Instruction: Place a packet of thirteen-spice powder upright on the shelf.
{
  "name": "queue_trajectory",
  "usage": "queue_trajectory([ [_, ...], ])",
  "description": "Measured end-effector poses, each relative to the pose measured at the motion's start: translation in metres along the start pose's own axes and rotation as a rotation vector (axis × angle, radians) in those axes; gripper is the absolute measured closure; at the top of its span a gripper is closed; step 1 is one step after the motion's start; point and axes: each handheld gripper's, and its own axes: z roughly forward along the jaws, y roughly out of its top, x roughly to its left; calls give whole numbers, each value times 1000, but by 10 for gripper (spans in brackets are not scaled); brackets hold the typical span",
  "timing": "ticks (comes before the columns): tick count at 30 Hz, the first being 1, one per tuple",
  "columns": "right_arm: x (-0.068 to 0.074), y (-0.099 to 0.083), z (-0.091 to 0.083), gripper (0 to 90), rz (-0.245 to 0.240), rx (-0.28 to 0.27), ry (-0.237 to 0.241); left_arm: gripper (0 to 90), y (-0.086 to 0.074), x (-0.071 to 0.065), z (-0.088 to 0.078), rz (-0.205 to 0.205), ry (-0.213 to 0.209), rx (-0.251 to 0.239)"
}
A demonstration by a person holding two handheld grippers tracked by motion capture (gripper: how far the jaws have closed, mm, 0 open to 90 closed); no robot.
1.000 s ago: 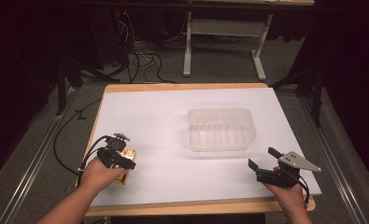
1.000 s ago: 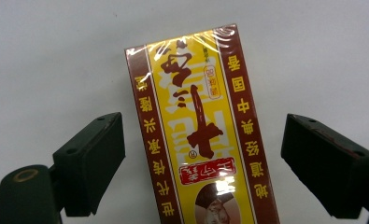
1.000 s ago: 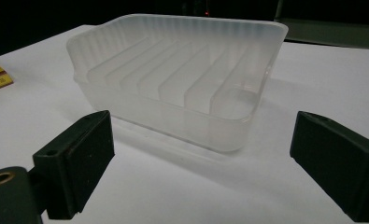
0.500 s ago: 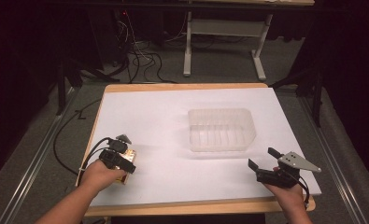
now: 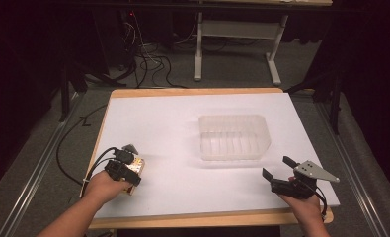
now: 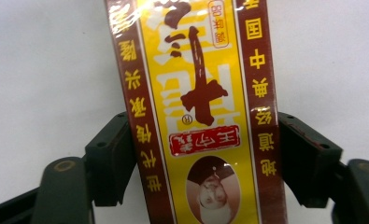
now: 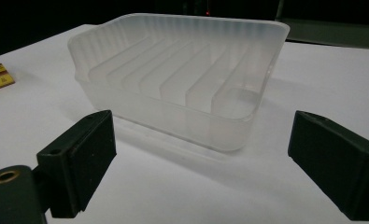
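Now the left gripper point(image 6: 205, 154) has just been closing its jaws onto the yellow box point(image 6: 198, 93) between them for lifting, while the right gripper point(image 7: 201, 163) waits, jaws apart, facing the clear tray point(image 7: 182, 70).

Setting: a lab or recording room, dimly lit, with light falling on one work surface.

- Table point(image 5: 192, 92): wooden top with a white sheet over it, standing alone on grey carpet point(image 5: 34, 197).
- Rails point(image 5: 32, 180): metal tracks run along the floor on the left and right of the table.
- Cables point(image 5: 148, 61): a loose black tangle on the floor beyond the far edge, leading into dark equipment where a small red light point(image 5: 131, 14) glows.
- Bench frame point(image 5: 237, 34): pale metal legs and crossbar, far centre.
- Surroundings: black on both sides, like curtains or unlit walls; no household fittings, shop goods or office desks in sight.
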Motion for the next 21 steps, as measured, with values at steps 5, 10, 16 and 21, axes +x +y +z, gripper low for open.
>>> queue_trajectory([
  [5,0,0,-1,81,2,-2,0,306,-2,0,-5,-5,-3,-33],
  [10,0,0,0,83,1,-2,-1,311,-5,-1,-9,13,-2,-66],
  [16,0,0,0,86,2,-1,2,314,-9,-9,-15,45,-15,-140],
  [21,1,-1,0,90,2,1,2,317,-13,-20,-20,87,-34,-235],
])
